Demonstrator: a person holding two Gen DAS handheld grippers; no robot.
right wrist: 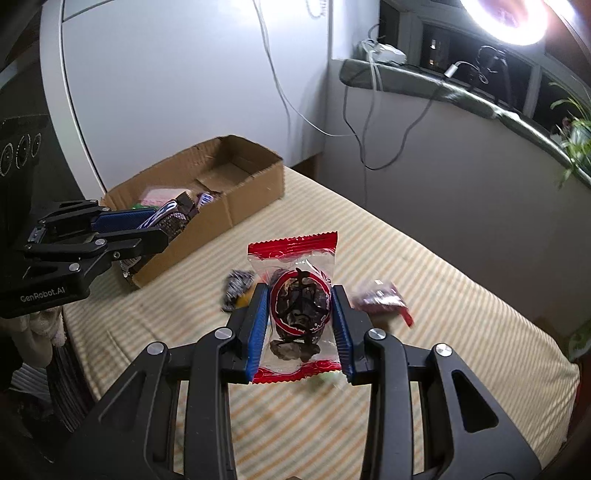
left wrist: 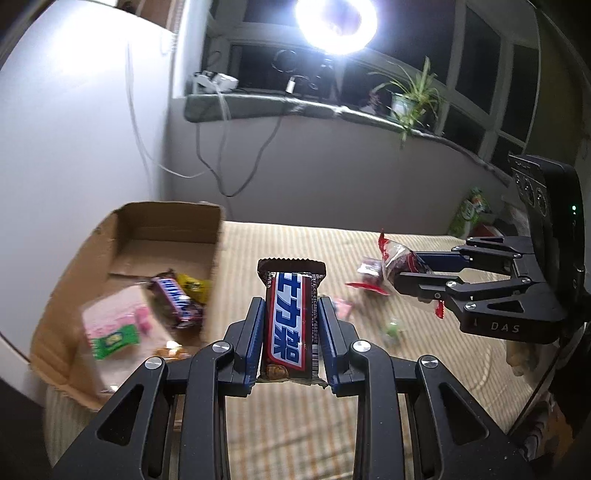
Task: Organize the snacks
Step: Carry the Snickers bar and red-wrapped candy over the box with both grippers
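Observation:
My left gripper (left wrist: 291, 314) is shut on a brown chocolate bar (left wrist: 291, 317) with a blue and white label, held above the striped surface just right of the cardboard box (left wrist: 166, 232). The box holds a pink packet (left wrist: 110, 325), another chocolate bar (left wrist: 175, 301) and a yellow sweet. My right gripper (right wrist: 300, 317) is shut on a clear, red-edged packet of dark dried fruit (right wrist: 295, 302). In the left wrist view the right gripper (left wrist: 413, 273) holds that packet (left wrist: 395, 258) at the right. In the right wrist view the left gripper (right wrist: 155, 229) holds its bar (right wrist: 166, 218) at the box's near corner (right wrist: 221, 218).
Loose snacks lie on the striped cloth (right wrist: 406, 369): a red packet (right wrist: 380, 299), a dark wrapped sweet (right wrist: 236, 286), and small green and pink sweets (left wrist: 391, 328). A white wall stands behind the box. A windowsill with cables, a ring lamp (left wrist: 336, 18) and a plant (left wrist: 410, 96) runs along the back.

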